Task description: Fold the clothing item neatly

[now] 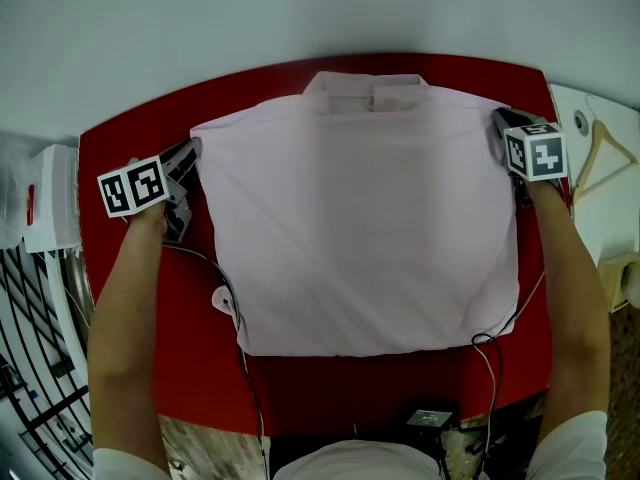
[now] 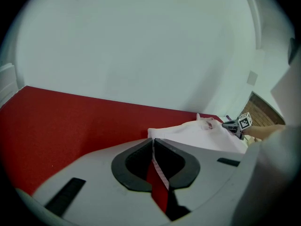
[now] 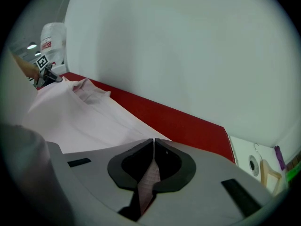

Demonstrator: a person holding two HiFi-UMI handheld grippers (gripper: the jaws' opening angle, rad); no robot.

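Lying flat over the middle of the red tabletop (image 1: 130, 138), the pale pink shirt (image 1: 360, 238) forms a rough rectangle, with its collar (image 1: 375, 93) toward the far edge and its lower hem toward the near edge. Red shows around it on every side, least at the far edge, where the collar comes close. The left gripper (image 1: 190, 153) sits at the shirt's far left corner, near the tabletop's left edge, with its jaws pressed together on a thin edge of the fabric; its own view shows that pink strip pinched in the slit between them, with red tabletop beneath. The right gripper (image 1: 497, 120) sits at the shirt's far right corner, close to the tabletop's far right corner, its jaws likewise closed, with a fold of the pink cloth clamped between them. Both grippers point down and away from the person, whose forearms reach in along the left and right sides. A dark cable (image 1: 235, 313) runs over the tabletop beside the shirt's left side toward the near edge. Beyond the right edge, a wooden hanger (image 1: 600, 153) lies on a white surface.
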